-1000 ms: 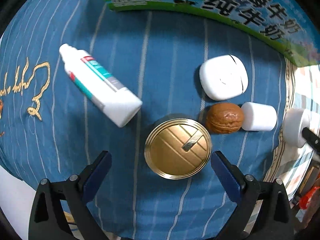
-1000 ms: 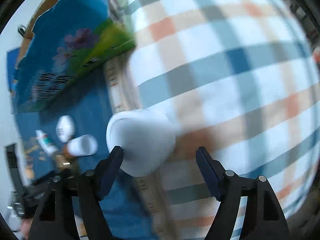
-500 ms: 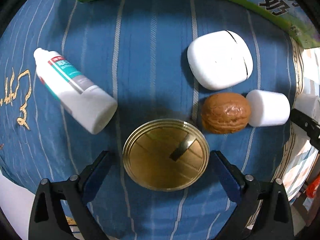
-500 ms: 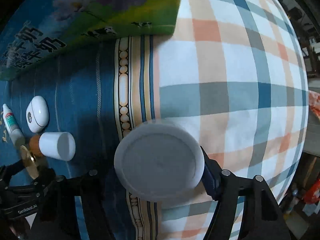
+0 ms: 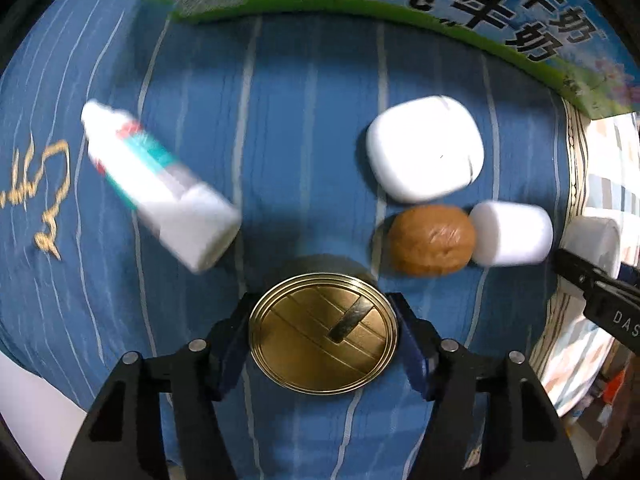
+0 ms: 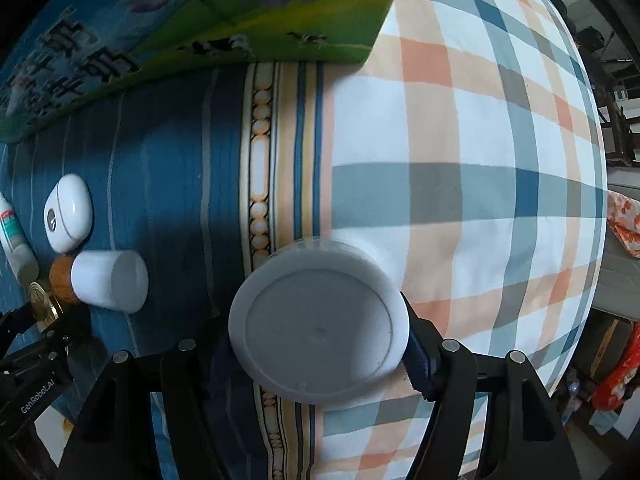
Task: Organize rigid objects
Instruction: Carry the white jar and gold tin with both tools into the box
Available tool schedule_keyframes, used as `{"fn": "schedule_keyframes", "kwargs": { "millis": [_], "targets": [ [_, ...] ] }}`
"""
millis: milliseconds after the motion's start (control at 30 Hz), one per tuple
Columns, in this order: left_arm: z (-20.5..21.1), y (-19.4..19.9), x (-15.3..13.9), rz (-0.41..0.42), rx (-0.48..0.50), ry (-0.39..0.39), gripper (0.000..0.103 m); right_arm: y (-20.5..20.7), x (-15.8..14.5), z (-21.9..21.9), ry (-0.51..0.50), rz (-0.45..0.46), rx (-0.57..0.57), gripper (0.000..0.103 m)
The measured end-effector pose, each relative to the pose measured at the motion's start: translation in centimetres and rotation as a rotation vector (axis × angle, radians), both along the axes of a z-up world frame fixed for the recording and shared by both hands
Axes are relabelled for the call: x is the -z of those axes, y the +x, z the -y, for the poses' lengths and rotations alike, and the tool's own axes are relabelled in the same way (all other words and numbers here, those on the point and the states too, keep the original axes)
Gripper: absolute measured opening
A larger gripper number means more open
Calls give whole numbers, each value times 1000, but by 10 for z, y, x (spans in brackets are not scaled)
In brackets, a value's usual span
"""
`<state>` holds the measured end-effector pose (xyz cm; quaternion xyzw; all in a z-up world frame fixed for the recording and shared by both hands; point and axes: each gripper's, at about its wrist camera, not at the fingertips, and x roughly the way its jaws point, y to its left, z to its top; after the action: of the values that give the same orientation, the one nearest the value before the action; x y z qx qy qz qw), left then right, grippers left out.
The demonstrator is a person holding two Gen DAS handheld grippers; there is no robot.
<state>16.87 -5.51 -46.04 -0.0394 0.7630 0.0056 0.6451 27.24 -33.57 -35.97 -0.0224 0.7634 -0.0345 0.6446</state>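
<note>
My left gripper (image 5: 323,330) is shut on a gold tin can (image 5: 323,332) standing on the blue striped cloth (image 5: 304,120). Beyond it lie a walnut (image 5: 430,240), a white earbud case (image 5: 425,148), a small white cylinder (image 5: 512,234) and a white squeeze bottle (image 5: 160,188). My right gripper (image 6: 320,344) is shut on a white round jar (image 6: 318,328), seen bottom-on, above the edge between blue cloth and plaid cloth (image 6: 480,160). The jar also shows at the right edge of the left wrist view (image 5: 596,240).
A green and blue milk carton box (image 5: 440,4) borders the far side of the blue cloth. The right wrist view shows the earbud case (image 6: 67,212), the white cylinder (image 6: 110,280), the walnut (image 6: 62,278) and the left gripper's frame (image 6: 32,364) at lower left.
My left gripper has closed on the gold tin can. My right gripper holds the white jar as before, with the view shifted slightly.
</note>
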Motion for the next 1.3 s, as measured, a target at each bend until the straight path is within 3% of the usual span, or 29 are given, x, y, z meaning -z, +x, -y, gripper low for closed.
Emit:
{"fn": "schedule_keyframes", "kwargs": {
  "millis": [133, 333, 600, 900, 1067, 1300],
  "targets": [
    [-17, -14, -7, -1, -52, -26, 63, -9, 1, -9, 34, -14, -8, 71],
    [-18, -23, -37, 52, -49, -27, 63, -27, -15, -27, 90, -15, -25, 71],
    [9, -15, -111, 186, -6, -76, 63, -34, -96, -44, 153, 105, -66, 71],
    [-19, 32, -205, 351, 17, -125, 62, -2, -201, -32, 170, 304, -93, 71],
    [-26, 57, -236, 411, 16, -138, 62, 16, -224, -31, 185, 356, -86, 71],
    [-38, 107, -252, 452, 7, -132, 62, 53, -220, -27, 218, 365, -45, 71]
  ]
}}
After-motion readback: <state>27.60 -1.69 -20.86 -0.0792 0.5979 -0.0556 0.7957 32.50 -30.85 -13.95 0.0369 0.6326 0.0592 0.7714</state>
